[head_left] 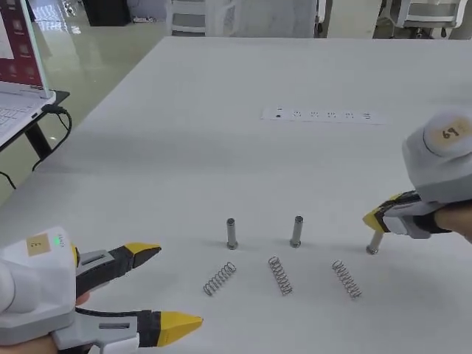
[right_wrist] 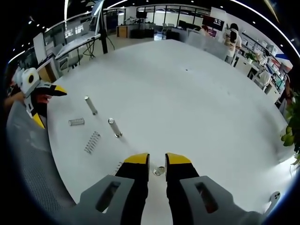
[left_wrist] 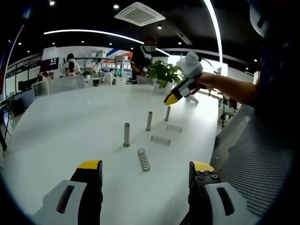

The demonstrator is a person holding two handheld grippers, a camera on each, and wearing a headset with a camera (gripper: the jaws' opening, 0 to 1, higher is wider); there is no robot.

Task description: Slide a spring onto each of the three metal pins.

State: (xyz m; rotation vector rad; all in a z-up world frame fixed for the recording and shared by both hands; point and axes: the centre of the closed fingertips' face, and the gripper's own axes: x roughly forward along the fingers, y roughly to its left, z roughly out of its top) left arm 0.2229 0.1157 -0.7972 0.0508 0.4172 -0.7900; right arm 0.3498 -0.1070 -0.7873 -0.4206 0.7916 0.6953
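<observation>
Three metal pins stand in a row on the white table [head_left: 221, 147]: the left pin [head_left: 231, 233], the middle pin [head_left: 296, 231] and the right pin [head_left: 374, 243]. In front of each lies a spring: left [head_left: 219, 279], middle [head_left: 279, 275], right [head_left: 346, 279]. My right gripper [head_left: 372, 219] comes in from the right, its jaws closed around the top of the right pin [right_wrist: 159, 171]. My left gripper [head_left: 166, 287] hovers open at the lower left, short of the left spring [left_wrist: 143, 159], with nothing between its fingers.
A flush power strip [head_left: 321, 115] sits in the table farther back. To the far left, a laptop [head_left: 15, 81] rests on a side stand. People and a plant [left_wrist: 161, 72] stand beyond the table's end.
</observation>
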